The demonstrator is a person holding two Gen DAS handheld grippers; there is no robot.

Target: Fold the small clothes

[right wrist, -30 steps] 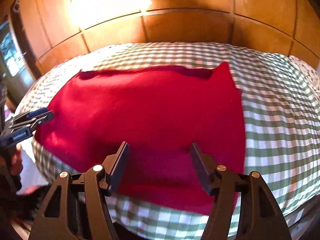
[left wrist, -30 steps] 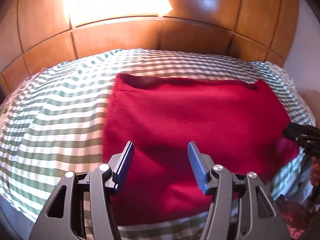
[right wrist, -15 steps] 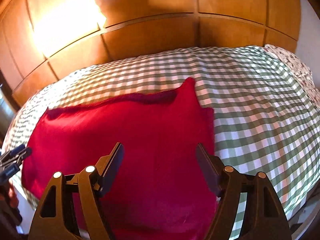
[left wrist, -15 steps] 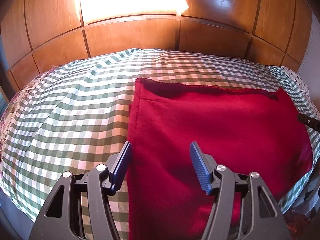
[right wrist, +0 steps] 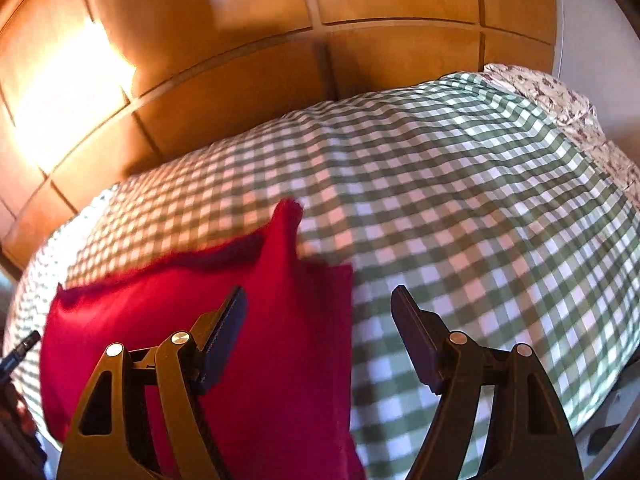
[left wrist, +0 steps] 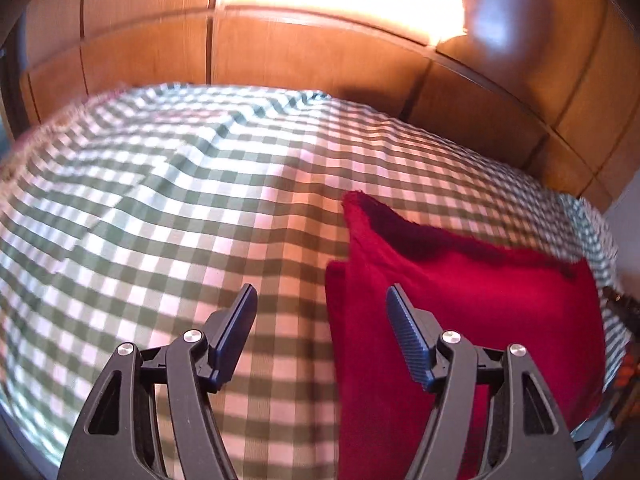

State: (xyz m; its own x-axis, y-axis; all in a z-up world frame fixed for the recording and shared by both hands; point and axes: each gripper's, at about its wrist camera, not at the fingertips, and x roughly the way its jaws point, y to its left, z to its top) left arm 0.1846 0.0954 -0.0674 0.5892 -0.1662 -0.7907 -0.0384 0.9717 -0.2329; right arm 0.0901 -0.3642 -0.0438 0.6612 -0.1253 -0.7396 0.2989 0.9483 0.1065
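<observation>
Red fleece cloth (left wrist: 460, 320) lies flat on the bed's green-and-white checked cover (left wrist: 160, 208). The left gripper (left wrist: 320, 312) is spread wide over its left edge; the right gripper (right wrist: 318, 312) is spread over its right edge. Only the right view shows a floral pillow (right wrist: 560, 96).

Garment (left wrist: 460, 320) on bedspread (left wrist: 160, 200)

R tongs (right wrist: 318, 312) gaping over red cloth's (right wrist: 200, 340) edge on checked bedcover (right wrist: 480, 220).
</observation>
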